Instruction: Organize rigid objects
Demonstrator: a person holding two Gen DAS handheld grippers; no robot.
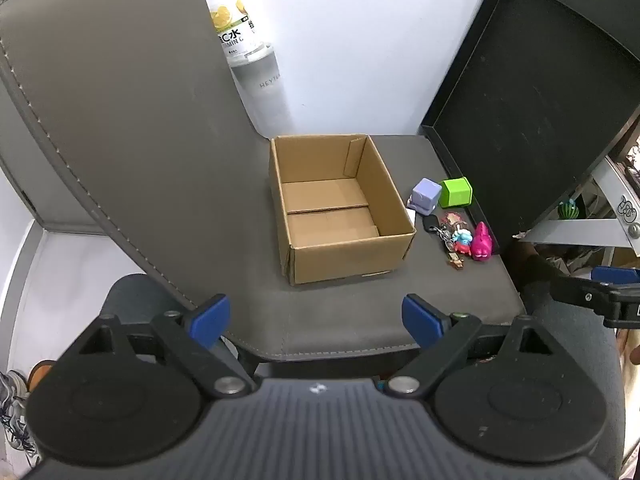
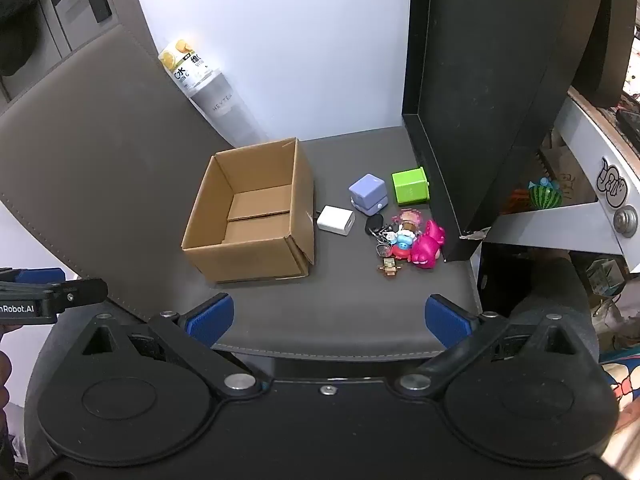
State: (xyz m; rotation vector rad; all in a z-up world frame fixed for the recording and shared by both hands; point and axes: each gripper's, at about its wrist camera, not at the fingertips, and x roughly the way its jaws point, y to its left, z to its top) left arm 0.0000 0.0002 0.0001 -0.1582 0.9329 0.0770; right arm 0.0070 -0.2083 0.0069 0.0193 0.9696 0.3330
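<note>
An open, empty cardboard box (image 1: 340,208) (image 2: 256,216) stands on a dark grey chair seat (image 1: 360,312) (image 2: 352,304). To its right lie a purple cube toy (image 1: 425,196) (image 2: 369,194), a green cube (image 1: 456,192) (image 2: 410,186), a white charger block (image 2: 336,220), a bunch of keys with charms (image 1: 452,236) (image 2: 390,240) and a pink toy (image 1: 481,242) (image 2: 429,245). My left gripper (image 1: 316,320) is open and empty near the seat's front edge. My right gripper (image 2: 328,316) is open and empty there too.
The chair back (image 1: 120,120) (image 2: 80,140) rises on the left. A black panel (image 1: 528,120) (image 2: 480,100) leans at the right of the seat. A drink bottle (image 1: 248,48) (image 2: 208,84) stands behind against the white wall. A shelf with a watermelon toy (image 2: 545,197) is at far right.
</note>
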